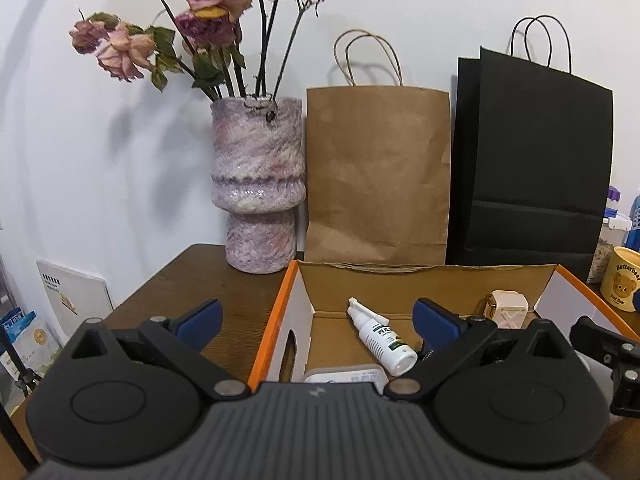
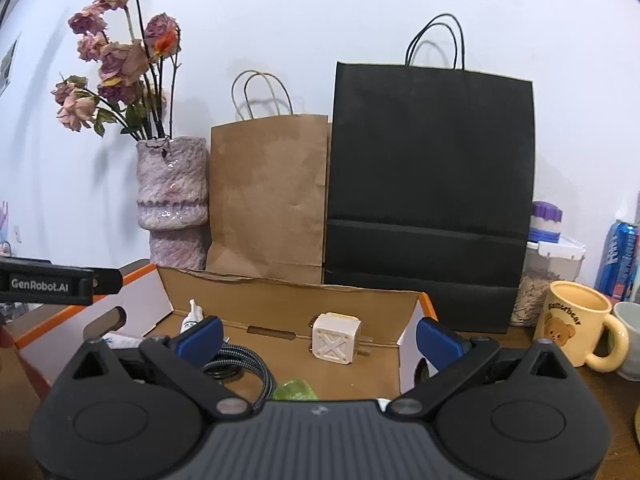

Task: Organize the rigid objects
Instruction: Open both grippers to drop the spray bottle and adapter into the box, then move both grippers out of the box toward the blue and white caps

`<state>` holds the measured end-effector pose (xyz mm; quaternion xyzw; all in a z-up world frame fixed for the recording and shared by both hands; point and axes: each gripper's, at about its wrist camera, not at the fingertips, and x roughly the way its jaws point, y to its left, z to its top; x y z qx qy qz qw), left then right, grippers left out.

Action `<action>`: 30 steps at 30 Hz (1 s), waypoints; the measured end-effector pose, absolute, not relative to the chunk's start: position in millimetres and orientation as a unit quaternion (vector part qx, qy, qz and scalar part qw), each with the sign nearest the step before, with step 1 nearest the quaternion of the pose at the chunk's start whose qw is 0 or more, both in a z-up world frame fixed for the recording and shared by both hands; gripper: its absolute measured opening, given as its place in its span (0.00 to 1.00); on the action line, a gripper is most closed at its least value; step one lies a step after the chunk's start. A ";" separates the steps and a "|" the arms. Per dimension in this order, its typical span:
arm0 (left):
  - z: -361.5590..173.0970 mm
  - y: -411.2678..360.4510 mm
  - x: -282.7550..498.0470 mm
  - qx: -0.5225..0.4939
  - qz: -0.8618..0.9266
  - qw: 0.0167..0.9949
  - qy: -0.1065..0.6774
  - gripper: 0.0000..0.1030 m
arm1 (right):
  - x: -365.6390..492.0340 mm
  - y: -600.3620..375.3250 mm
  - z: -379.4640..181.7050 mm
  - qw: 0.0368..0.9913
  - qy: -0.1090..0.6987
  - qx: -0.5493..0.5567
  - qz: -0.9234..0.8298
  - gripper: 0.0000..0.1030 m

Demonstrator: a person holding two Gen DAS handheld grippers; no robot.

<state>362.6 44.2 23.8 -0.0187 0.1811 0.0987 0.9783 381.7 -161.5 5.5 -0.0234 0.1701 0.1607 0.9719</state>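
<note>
Right gripper (image 2: 318,334): fingers wide apart, nothing between the pads, hanging over the near part of the box (image 2: 288,294). Left gripper (image 1: 316,316): fingers also spread wide and empty, placed over the left wall of the same box.

Just beyond the right fingers, lying loose on the box floor: a cream charger (image 2: 335,338), cube-shaped, with the metal prongs pointing to the right. Probably light, hard and a little smooth; not fragile. Best to take it on two opposite flat faces, never on the prongs, which are thin and could slip or bend.

Nearer, beside the right gripper's left finger: a coiled braided cable (image 2: 240,368). Flexible, so likely to sag and uncoil if pinched at one strand; better to grasp across the whole coil. Next to it a small green thing (image 2: 295,390), too much hidden to say what it is.

At the far left of the box: a white spray bottle (image 1: 380,340), lying on its side with the nozzle toward the far wall. Light plastic, round, so may roll; safest to grip across the middle of the body.

Behind the box: a vase (image 1: 258,184), a brown paper bag (image 1: 378,176) and a black paper bag (image 2: 430,184). To the right, a yellow mug (image 2: 576,326).
</note>
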 end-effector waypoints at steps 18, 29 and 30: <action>12.2 44.7 288.1 -0.009 0.101 0.976 0.193 1.00 | 299.0 -177.4 1.2 0.970 0.180 -0.032 0.159 1.00; -6.1 54.6 242.9 -0.002 0.106 0.967 0.231 1.00 | 249.7 -184.5 -6.6 0.965 0.207 -0.028 0.158 1.00; -7.3 55.6 239.6 -0.002 0.106 0.967 0.233 1.00 | 246.1 -184.6 -7.9 0.964 0.211 -0.028 0.157 1.00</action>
